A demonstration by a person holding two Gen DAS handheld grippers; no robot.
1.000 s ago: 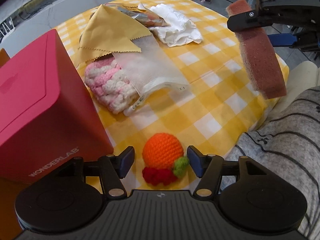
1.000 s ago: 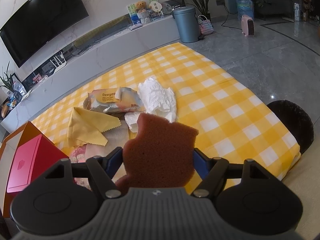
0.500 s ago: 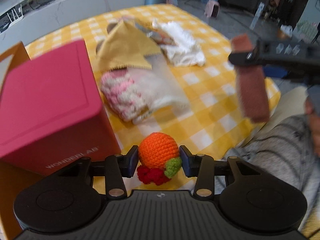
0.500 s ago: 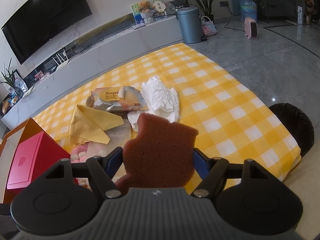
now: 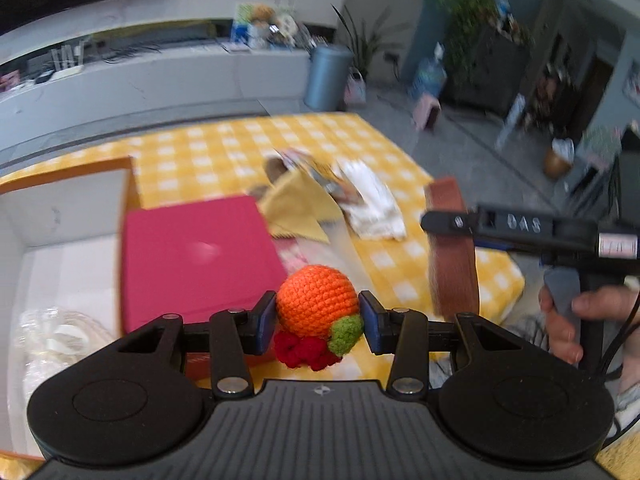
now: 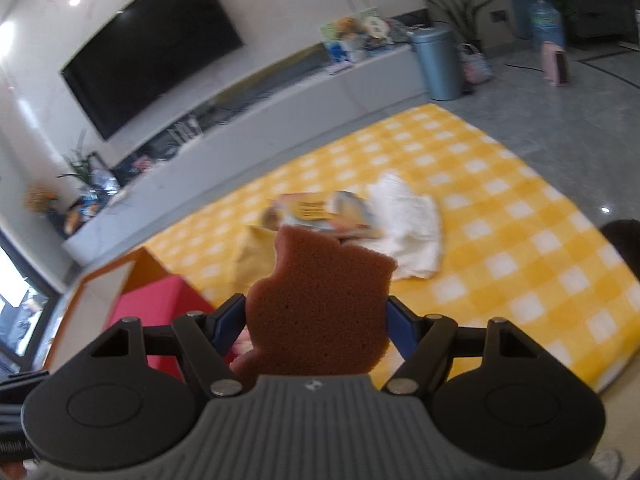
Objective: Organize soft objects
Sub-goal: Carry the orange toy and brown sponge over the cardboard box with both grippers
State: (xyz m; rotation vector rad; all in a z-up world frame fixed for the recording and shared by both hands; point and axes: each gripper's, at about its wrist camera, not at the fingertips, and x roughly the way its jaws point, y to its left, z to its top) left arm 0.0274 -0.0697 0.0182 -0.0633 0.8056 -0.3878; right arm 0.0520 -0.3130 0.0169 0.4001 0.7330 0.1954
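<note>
The left gripper [image 5: 318, 322] clamps the crocheted orange ball [image 5: 316, 300] between its pads, while the right gripper [image 6: 316, 322] pinches the brown sponge [image 6: 320, 308] upright, the white cloth [image 6: 408, 224] lying beyond.

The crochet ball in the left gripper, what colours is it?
Orange crochet ball, with a green bit and red frill underneath; clearest in the left wrist view.

White letters "DAS" stand on the black side of the right tongs [image 5: 452, 222], seen from the left wrist view. The yellow packet [image 6: 320, 212] on the desk carries print, but it is too blurred to read. No other text is legible in either view.
</note>
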